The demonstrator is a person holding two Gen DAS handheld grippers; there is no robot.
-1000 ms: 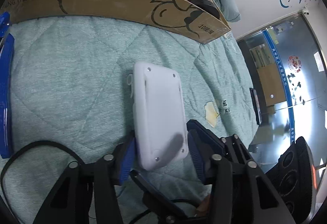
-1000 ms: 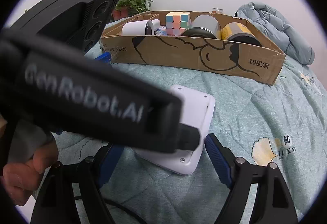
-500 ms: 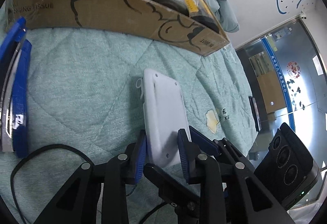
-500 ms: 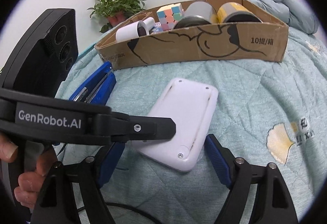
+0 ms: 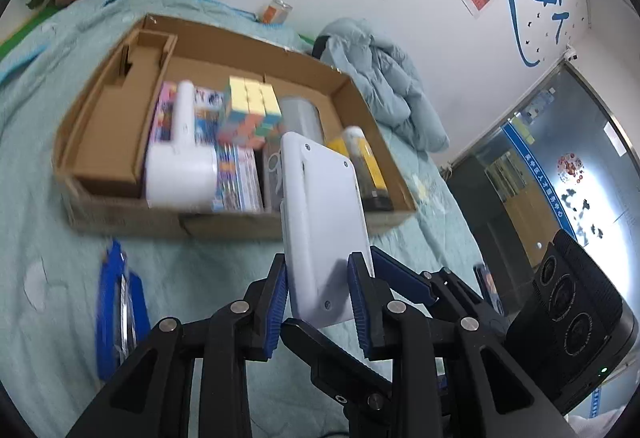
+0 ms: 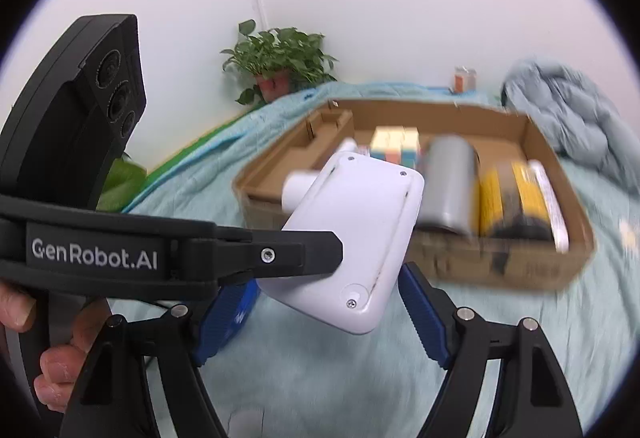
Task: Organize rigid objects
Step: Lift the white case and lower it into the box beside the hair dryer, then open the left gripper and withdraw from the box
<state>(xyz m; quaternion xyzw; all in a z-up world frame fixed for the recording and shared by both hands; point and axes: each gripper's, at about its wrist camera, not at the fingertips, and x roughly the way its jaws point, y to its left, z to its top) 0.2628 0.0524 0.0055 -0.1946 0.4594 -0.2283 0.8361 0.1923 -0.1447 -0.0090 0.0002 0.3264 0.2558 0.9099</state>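
Bed w/ teal quilt (image 5: 36, 174), then cardboard box (image 5: 120, 126) already crowded w/ cube (image 5: 252, 110), grey can (image 6: 450, 186), yellow can (image 5: 364, 162) & white tool (image 5: 180, 166). White device (image 5: 324, 226) up off the quilt, edge-on, just short of the box's near wall, pinched at its lower end in left claw (image 5: 318, 298), nearly closed on it; right claw (image 6: 320, 314) wide apart under it, pads clear, holding nothing. Best carried over the near wall, lowered flat into a free gap, probably left part of box, grip kept firm till seated & right claw kept clear.
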